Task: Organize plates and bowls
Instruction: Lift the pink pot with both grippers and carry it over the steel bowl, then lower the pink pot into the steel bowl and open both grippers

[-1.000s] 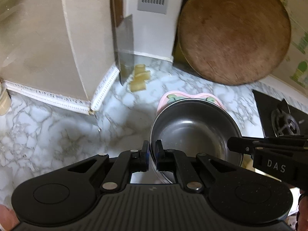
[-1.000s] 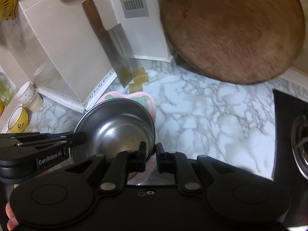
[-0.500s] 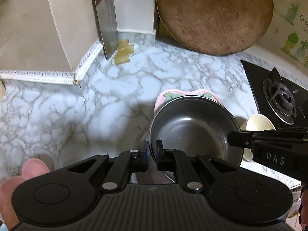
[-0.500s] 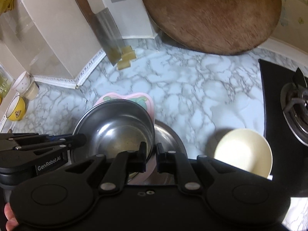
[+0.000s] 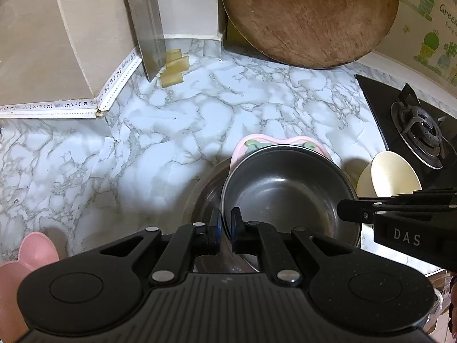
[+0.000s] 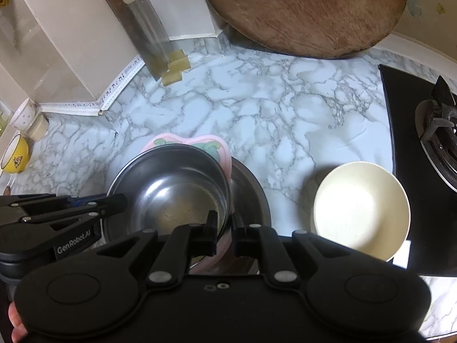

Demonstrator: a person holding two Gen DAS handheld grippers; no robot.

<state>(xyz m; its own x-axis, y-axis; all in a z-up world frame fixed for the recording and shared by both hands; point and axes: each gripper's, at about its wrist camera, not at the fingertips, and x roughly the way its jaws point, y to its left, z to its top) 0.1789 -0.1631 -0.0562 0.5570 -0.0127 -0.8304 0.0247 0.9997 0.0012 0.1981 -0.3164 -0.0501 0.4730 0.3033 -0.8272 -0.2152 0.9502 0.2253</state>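
A steel bowl [image 5: 285, 194] sits inside a pink flowered plate [image 5: 251, 145], and both grippers hold this stack just above a wider steel dish [image 5: 202, 197] on the marble counter. My left gripper [image 5: 225, 223] is shut on the bowl's left rim. In the right wrist view the same steel bowl [image 6: 171, 188] and pink plate [image 6: 217, 148] hang over the wider dish [image 6: 251, 194]. There my right gripper [image 6: 225, 225] is shut on the bowl's right rim together with the plate's edge. Whether the stack touches the dish is hidden.
A cream bowl [image 6: 360, 208] stands right of the dish, next to the black stove [image 6: 437, 137]. A pink plate [image 5: 28, 254] lies at the near left. A yellow cup [image 6: 15, 154] and a white cup [image 6: 25, 117] stand far left. A cleaver [image 6: 148, 34] and a round wooden board [image 6: 300, 8] lean on the back wall.
Both grippers have come down and back from the wall with the stack still held. The wider steel dish and the cream bowl have come into view under and beside it.
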